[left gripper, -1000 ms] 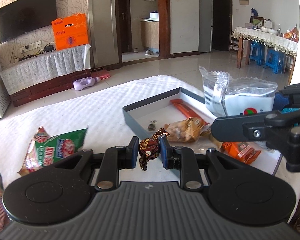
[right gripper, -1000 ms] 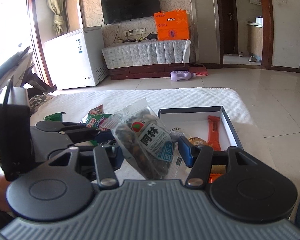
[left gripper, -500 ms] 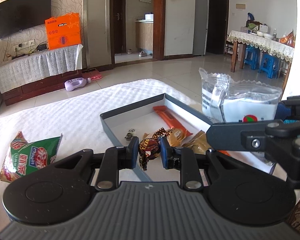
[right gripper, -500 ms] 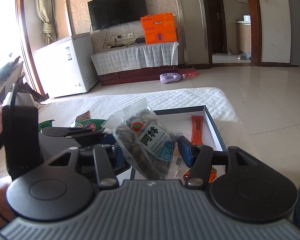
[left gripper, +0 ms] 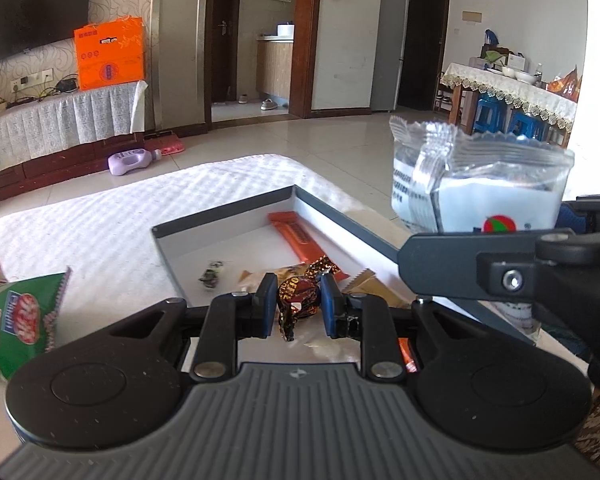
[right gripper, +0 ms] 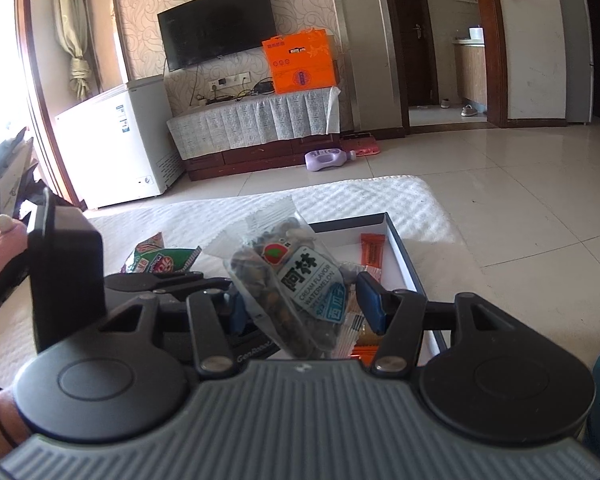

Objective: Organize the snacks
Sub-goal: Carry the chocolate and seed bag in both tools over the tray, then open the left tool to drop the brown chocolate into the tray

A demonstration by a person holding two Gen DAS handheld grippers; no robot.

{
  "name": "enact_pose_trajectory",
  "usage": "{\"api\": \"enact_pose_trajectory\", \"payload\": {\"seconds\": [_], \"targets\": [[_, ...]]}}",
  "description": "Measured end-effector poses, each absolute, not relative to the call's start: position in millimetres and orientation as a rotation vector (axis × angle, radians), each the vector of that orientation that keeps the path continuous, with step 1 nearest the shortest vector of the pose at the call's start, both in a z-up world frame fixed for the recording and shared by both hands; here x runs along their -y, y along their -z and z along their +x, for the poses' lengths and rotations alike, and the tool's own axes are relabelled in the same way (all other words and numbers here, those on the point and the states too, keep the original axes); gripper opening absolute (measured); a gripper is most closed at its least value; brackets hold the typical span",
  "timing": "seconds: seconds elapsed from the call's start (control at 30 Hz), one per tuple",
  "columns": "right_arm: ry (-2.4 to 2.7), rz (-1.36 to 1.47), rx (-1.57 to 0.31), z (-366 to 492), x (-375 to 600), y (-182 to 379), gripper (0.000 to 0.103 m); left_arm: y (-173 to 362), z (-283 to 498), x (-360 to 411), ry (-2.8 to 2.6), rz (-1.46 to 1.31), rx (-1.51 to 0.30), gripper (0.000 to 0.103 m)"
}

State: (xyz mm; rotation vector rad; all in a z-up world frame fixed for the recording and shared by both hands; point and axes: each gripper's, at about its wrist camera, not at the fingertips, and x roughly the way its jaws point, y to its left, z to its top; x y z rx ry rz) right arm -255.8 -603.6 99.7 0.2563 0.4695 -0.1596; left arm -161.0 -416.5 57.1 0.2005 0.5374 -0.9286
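Observation:
A brown foil-wrapped candy [left gripper: 298, 300] hangs between the pads of my left gripper [left gripper: 298, 305], which is shut on it, just above the near corner of the grey-rimmed tray [left gripper: 228, 218]. In the tray lie an orange bar [left gripper: 296, 236] and several small wrapped sweets [left gripper: 210, 276]. My right gripper [right gripper: 304, 308] is shut on a clear bag of watermelon seeds [right gripper: 296, 288], held upright over the tray's [right gripper: 400, 248] near end. The same seed bag [left gripper: 480, 184] shows at the right of the left wrist view.
A green snack bag [left gripper: 16, 320] lies on the white quilted cover [left gripper: 100, 220] to the left of the tray, also seen as the green bag [right gripper: 160, 258]. The cover's edge drops to tiled floor at the right. A purple bottle [right gripper: 328, 159] lies on the floor.
My left gripper has moved towards the tray with the candy; the green bag has slid left in its view. The right gripper holds the seed bag as before, drifting slightly.

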Motion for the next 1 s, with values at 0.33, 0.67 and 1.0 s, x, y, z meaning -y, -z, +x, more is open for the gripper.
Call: {"api": "enact_pose_trajectory", "payload": {"seconds": [0.33,0.67,1.0], "targets": [[0.184,0.269,-0.491,-254.5,613.9,-94.4,0.058,-35.3,-160.9,439.9,0.955,0.203,-0.591,0.027],[0.198,0.274,-0.508,-238.5,620.1,-88.5,0.058,-20.3,-161.7,442.6,0.942,0.234,-0.618,0.027],[0.191,0.264,-0.525,-228.9,619.1,-86.7,0.058,-19.0,-158.9,435.9,0.929,0.224,-0.633,0.043]]}}
